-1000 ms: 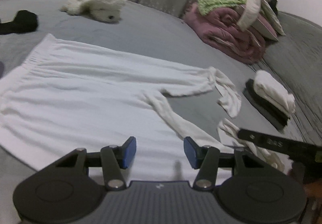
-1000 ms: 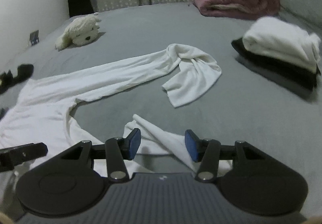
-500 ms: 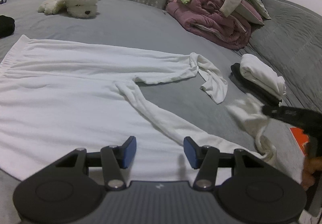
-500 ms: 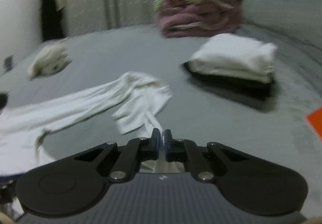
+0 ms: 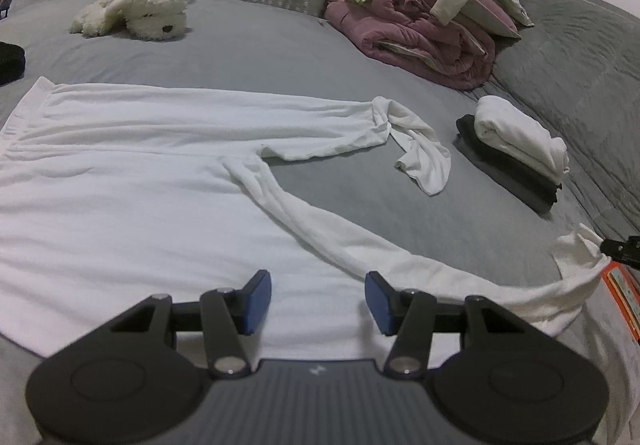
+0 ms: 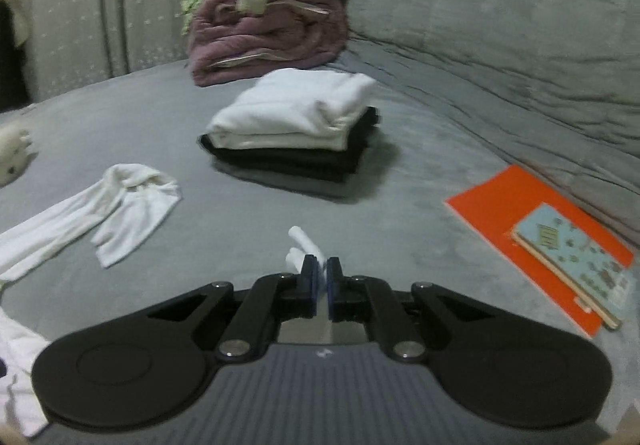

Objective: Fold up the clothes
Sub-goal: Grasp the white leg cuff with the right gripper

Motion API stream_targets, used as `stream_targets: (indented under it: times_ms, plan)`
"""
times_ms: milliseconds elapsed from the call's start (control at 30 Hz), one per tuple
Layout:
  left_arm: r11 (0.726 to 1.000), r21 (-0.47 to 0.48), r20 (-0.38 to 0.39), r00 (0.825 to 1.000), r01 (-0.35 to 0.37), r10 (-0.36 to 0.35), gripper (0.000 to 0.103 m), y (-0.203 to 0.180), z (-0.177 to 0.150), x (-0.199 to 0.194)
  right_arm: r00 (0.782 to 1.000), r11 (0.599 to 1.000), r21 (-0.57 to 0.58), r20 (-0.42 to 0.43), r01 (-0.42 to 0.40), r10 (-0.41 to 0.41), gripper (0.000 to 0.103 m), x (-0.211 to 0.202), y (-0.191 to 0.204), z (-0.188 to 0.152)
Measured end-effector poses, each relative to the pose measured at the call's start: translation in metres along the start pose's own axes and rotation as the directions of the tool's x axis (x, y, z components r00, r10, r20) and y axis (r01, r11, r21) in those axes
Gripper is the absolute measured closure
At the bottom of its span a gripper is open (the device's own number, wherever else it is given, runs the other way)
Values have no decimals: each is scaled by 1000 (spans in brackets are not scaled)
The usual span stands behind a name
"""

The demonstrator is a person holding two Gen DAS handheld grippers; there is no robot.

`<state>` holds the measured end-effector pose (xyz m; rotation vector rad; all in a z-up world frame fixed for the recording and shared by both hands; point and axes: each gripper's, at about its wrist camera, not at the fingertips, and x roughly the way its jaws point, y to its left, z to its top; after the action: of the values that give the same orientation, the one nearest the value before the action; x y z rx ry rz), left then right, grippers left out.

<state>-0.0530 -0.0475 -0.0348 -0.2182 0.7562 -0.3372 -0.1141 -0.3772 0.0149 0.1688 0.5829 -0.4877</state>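
Stretching out one leg looks to be the step: the right claw [image 6: 321, 277] is clamped on the cuff of the white knit leggings [image 5: 120, 185] spread on the grey bed [image 5: 260, 53]; the left claw [image 5: 318, 299] hovers apart. Next, lay that leg straight.

Dim, flat indoor light; fisheye-bent edges, slight motion blur.

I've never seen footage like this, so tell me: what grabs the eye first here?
A big white garment lies spread across the grey bed, one leg end pinched in the right gripper. Behind it sit a folded white-on-black stack and a heaped pink blanket pile. An orange folder lies to the right.
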Motion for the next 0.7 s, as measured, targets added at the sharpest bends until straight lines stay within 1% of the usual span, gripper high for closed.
stream_targets:
  times_ms: [100,200,333,467,533,567,700]
  plan:
    - [1000,10,-2,1000,0,0,50,-2,-1,0,1000,999,41,-3,19,-19,101,1,-15,0]
    - [1000,22,-1,1000,-4,4,50,-5,-3,1,999,998,48,0,37,-37,101,4,-22,2]
    - [999,33,2,1000,-8,8,50,-6,-4,1,1000,997,76,-23,20,-18,101,10,-30,3]
    - [999,35,-3,1000,7,-7,51,-7,-2,-1,997,992,126,-75,-6,15,86,14,-39,3]
    - [999,32,-8,1000,22,-22,51,-9,-2,-1,994,987,158,-99,-23,39,71,18,-41,1]
    - [999,32,-10,1000,30,-30,51,-10,-2,-2,993,984,175,-110,-32,51,58,21,-42,0]
    - [998,45,-14,999,49,-48,51,-15,-4,-1,983,968,244,-150,-64,103,58,33,-45,-5]
